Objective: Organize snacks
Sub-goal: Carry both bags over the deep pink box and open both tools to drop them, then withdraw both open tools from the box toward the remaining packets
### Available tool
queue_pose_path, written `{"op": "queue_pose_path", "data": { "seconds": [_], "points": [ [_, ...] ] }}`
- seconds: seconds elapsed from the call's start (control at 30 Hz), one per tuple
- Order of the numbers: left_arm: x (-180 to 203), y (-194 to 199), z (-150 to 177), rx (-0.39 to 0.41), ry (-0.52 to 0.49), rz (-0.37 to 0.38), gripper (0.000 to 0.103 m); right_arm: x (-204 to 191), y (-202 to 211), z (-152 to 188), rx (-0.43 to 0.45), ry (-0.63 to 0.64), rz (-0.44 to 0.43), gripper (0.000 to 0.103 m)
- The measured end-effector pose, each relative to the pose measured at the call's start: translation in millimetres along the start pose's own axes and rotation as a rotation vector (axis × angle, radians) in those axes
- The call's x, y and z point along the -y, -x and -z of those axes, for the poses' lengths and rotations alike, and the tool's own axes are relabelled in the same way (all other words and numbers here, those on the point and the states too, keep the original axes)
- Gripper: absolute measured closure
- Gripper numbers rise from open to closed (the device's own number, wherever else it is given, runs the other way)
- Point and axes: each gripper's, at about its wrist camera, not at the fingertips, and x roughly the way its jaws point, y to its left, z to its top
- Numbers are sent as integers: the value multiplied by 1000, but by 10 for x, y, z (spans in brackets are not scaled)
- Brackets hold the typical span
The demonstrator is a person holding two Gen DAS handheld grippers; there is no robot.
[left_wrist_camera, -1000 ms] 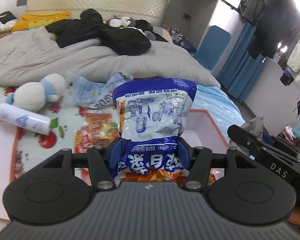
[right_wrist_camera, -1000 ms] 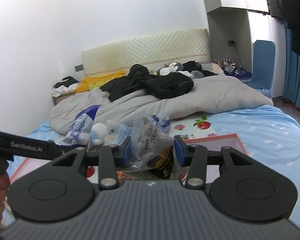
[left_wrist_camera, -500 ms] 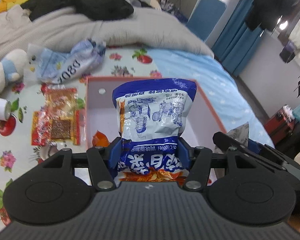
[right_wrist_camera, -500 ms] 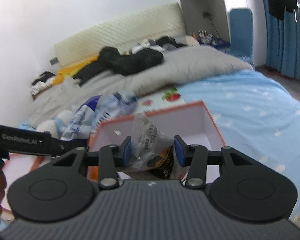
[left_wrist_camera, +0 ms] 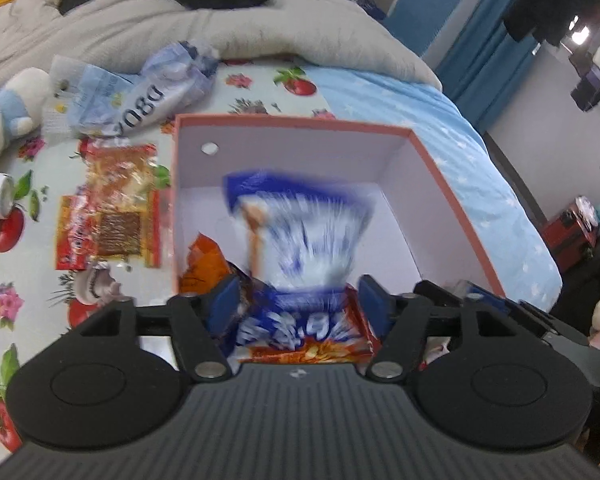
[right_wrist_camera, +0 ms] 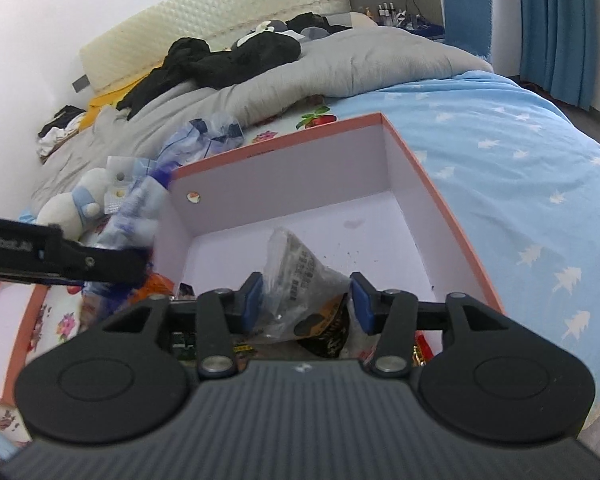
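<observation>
Blue bag (left_wrist_camera: 300, 240): motion-blurred, dropping away from the left gripper (left_wrist_camera: 304, 304) into the box (left_wrist_camera: 452, 216) — half a second ago it sat sharp and pinched between the blue pads.
Left fingers (left_wrist_camera: 226, 304): spread apart now, wider than before; bag released, its lower end still between them.
Right gripper (right_wrist_camera: 306, 304): fingers parted with slack beside the clear packet (right_wrist_camera: 300, 280), where a moment ago they pinched it; the packet seems let go too, hanging just over the box floor.
Box: pink rim, white inside, both grippers now directly above it; an orange wrapper (left_wrist_camera: 202, 264) already lies in its near left corner.
Meaning for the task: two more snacks are going in together — the drop step looks nearly done.
Still outside: a red packet (left_wrist_camera: 108, 232) and a pale blue bag (left_wrist_camera: 140, 92) on the bed left of the box, likely next.
Surface: bed (left_wrist_camera: 380, 92) with a fruit-print sheet and blue starred cover, grey duvet (right_wrist_camera: 360, 60) behind.
Room: plush toy (right_wrist_camera: 72, 208), black clothes, padded headboard, blue curtains.
</observation>
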Motion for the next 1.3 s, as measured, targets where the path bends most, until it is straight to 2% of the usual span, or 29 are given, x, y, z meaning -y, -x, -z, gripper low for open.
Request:
{"op": "queue_pose_path", "data": {
  "seconds": [0.03, 0.1, 0.4, 0.77, 1.07, 1.13, 1.3],
  "points": [
    [1, 58, -6, 17, -2, -9, 18, 1, 34, -14, 9, -14, 5, 31],
    [2, 189, -13, 47, -10, -15, 15, -1, 95, -61, 34, -29, 11, 16],
    [-126, 946, 37, 153, -1, -1, 14, -293, 586, -188, 92, -5, -18, 16],
    [-481, 1815, 342, 260, -6, -20, 14, -829, 1221, -211, 177, 49, -94, 16],
    [-735, 2199, 655, 289, 0, -40, 14, -1178, 1429, -48, 184, 74, -135, 16],
    [-789, 2242, 712, 293, 1, -49, 8, -1238, 1452, -7, 183, 77, -144, 16],
    [-909, 2262, 831, 305, 6, -83, 4, -1348, 1466, 123, 167, 90, -144, 16]
  ]
}}
